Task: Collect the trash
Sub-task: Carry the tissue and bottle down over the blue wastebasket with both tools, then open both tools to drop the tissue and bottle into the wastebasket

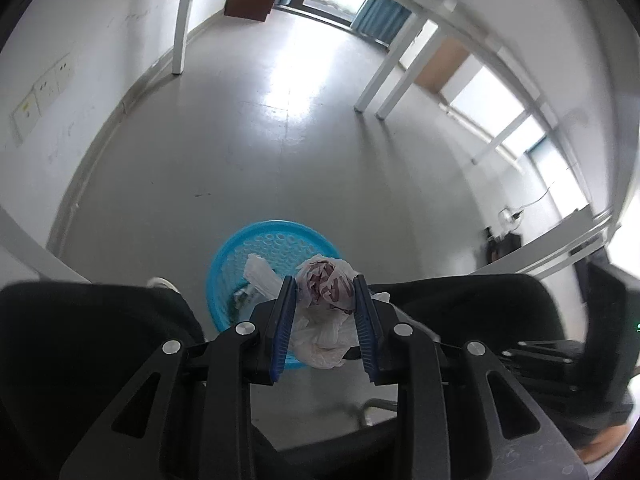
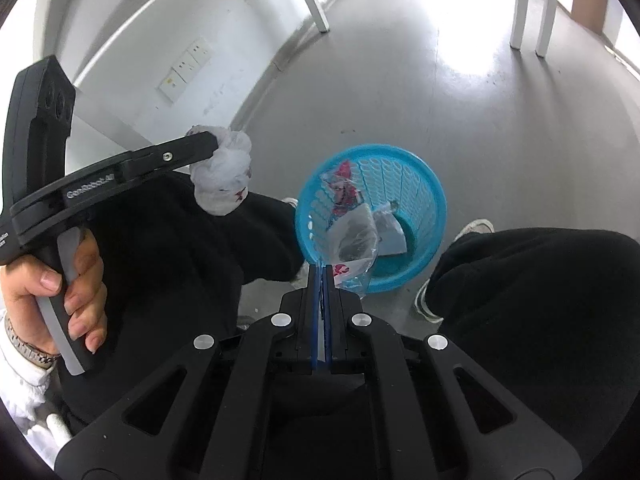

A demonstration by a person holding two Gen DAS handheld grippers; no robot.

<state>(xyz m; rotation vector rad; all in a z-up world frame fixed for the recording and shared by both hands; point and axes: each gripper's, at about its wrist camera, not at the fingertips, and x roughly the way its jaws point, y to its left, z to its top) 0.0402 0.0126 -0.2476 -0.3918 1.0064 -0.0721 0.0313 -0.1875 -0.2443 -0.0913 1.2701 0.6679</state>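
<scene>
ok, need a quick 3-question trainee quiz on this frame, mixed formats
1. True or false: the left gripper is clamped on a crumpled plastic bag.
2. Multiple choice: the blue basket stands on A) a table, B) the floor between the person's shoes, C) a chair.
3. Fill in: the right gripper pinches the edge of a clear ___ wrapper at the basket's near rim.

Key:
1. True; in the right wrist view the wad is seen held clear of the basket.
2. B.
3. plastic; trash already lies inside the basket.
</scene>
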